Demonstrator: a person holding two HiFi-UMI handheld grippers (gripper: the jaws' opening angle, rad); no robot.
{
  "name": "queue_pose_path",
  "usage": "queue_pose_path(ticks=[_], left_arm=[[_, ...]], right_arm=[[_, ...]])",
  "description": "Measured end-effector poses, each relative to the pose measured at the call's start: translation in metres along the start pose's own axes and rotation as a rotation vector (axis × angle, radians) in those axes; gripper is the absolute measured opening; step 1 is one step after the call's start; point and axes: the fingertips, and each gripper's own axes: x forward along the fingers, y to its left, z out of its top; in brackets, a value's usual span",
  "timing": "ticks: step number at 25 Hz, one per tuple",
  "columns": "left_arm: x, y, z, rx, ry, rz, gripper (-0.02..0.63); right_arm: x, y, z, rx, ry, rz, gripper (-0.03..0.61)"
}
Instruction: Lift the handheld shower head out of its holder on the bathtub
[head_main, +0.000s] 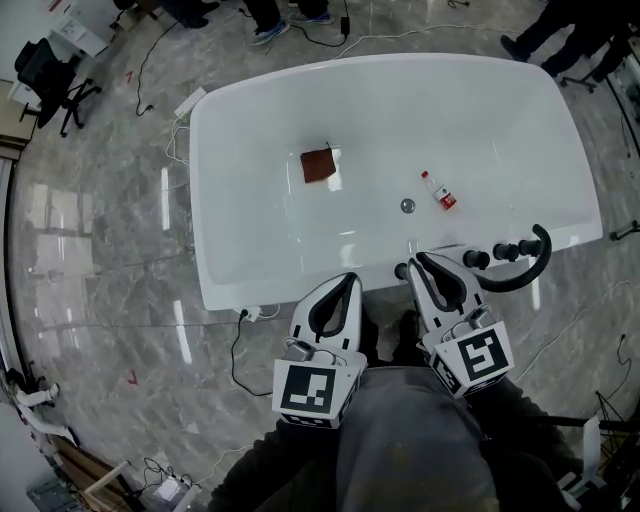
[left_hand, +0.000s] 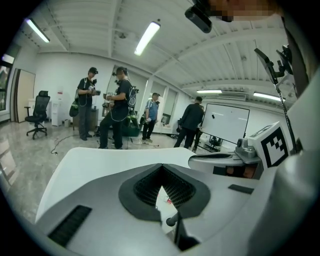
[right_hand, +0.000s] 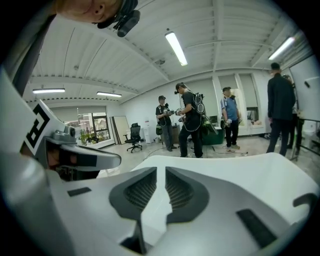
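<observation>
The black handheld shower head (head_main: 530, 268) curves along the near right rim of the white bathtub (head_main: 240, 130), beside two black knobs (head_main: 476, 259). My right gripper (head_main: 420, 264) hovers over that near rim, just left of the knobs and apart from the shower head. Its jaws stand slightly parted, with nothing between them (right_hand: 160, 172). My left gripper (head_main: 349, 278) sits further left over the same rim, with its fingertips together and empty (left_hand: 161, 167). Through the gap below its pads I see a small black knob (left_hand: 172, 220).
Inside the tub lie a brown cloth (head_main: 318, 165), a small bottle with a red label (head_main: 439, 191) and the drain (head_main: 407, 205). Cables trail over the marble floor (head_main: 100, 300) at the left. Several people (left_hand: 118, 107) stand beyond the tub. An office chair (head_main: 50, 80) stands far left.
</observation>
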Motion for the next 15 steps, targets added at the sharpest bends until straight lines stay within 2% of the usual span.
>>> queue_pose_path(ticks=[4, 15], left_arm=[[-0.005, -0.004, 0.002, 0.006, -0.009, 0.019, 0.003], [-0.008, -0.049, -0.022, 0.001, -0.012, 0.060, 0.003]], right_arm=[[-0.003, 0.006, -0.006, -0.036, 0.009, 0.032, 0.115], [-0.027, -0.004, -0.024, -0.094, -0.008, 0.085, 0.130]])
